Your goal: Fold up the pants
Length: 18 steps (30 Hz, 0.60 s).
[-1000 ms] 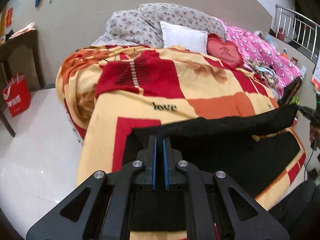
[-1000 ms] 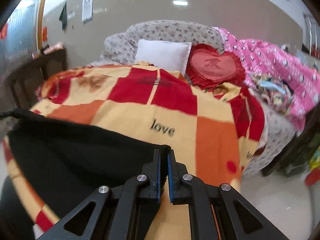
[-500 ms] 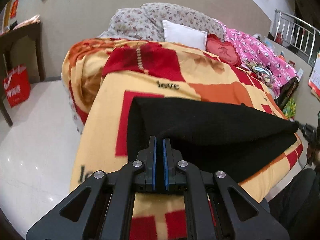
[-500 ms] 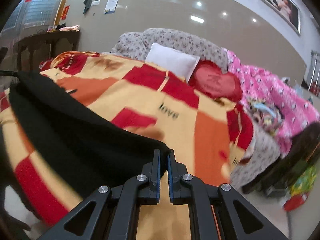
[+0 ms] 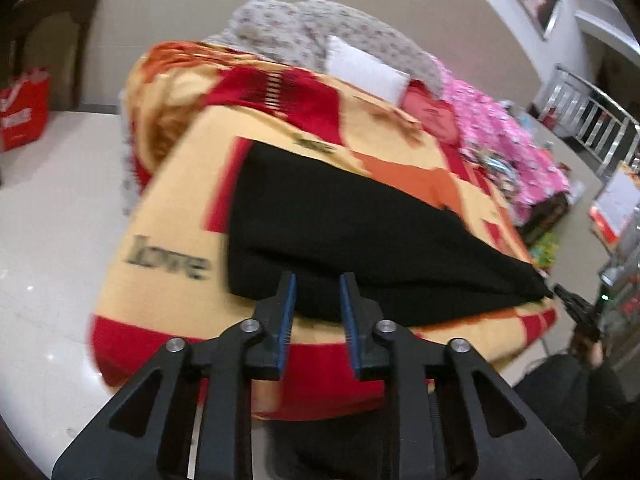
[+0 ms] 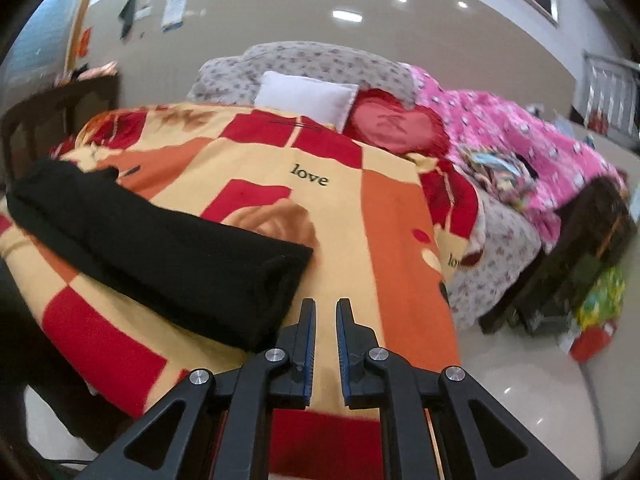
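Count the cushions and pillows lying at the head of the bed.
2. A white square fabric pillow leans against the floral bedding at the head; a red heart-shaped plush cushion sits beside it, toward the pink quilt. Others may be hidden under the bedding.

Ceiling-lit, motion-blurred, fisheye-warped edges, dark vignette

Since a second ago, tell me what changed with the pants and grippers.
Both grippers let go: the left gripper is opening and the right gripper stands slightly apart, nothing between its pads. The black pants, lifted before, now lie folded on the blanket. The pillow stayed put.
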Motion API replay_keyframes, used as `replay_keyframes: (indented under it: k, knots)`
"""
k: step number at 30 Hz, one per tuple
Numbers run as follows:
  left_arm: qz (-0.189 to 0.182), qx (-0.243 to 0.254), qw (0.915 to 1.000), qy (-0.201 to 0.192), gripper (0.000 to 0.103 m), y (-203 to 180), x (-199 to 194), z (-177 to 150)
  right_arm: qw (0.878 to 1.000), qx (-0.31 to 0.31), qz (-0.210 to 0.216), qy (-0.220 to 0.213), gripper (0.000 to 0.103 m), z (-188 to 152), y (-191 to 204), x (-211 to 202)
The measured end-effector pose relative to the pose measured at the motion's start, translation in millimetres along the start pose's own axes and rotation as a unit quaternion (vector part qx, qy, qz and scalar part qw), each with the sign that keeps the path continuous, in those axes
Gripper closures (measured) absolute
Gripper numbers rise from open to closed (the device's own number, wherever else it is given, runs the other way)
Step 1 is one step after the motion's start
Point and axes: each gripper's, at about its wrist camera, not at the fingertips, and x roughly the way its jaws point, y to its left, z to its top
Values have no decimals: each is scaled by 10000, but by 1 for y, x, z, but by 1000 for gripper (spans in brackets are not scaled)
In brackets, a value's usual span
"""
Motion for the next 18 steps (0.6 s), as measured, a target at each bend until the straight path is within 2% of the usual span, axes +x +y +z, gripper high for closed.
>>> replay_keyframes:
  k: [2, 4, 5, 8, 10, 12, 15, 18]
  knots:
    - [-127, 21, 9999, -16, 71, -5, 7, -2, 10000, 78, -22, -21, 94, -2, 1, -5]
    - [13, -159, 9999, 48, 64, -1, 20, -4, 9999, 129, 2, -81, 94, -2, 3, -10]
    - [37, -279, 9996, 73, 64, 3, 24, -6, 9998, 166, -6, -136, 94, -2, 3, -13]
    - [-214, -807, 9965, -95, 62, 16, 26, -7, 9994, 245, -12, -228, 94, -3, 5, -21]
    - [-498, -1211, 9912, -168, 55, 24, 26, -6, 9992, 281, -13, -274, 94, -5, 5, -26]
    - [-834, -1699, 9815, -273, 50, 33, 28, -2, 9989, 310, -72, -331, 94, -5, 4, -29]
    - [-1053, -2153, 9700, -415, 50, 40, 33, 7, 9983, 469, -13, -358, 94, -6, 3, -31]
    - [-988, -2392, 9645, -529, 50, 43, 36, 16, 9982, 525, -9, -292, 94, -5, 2, -30]
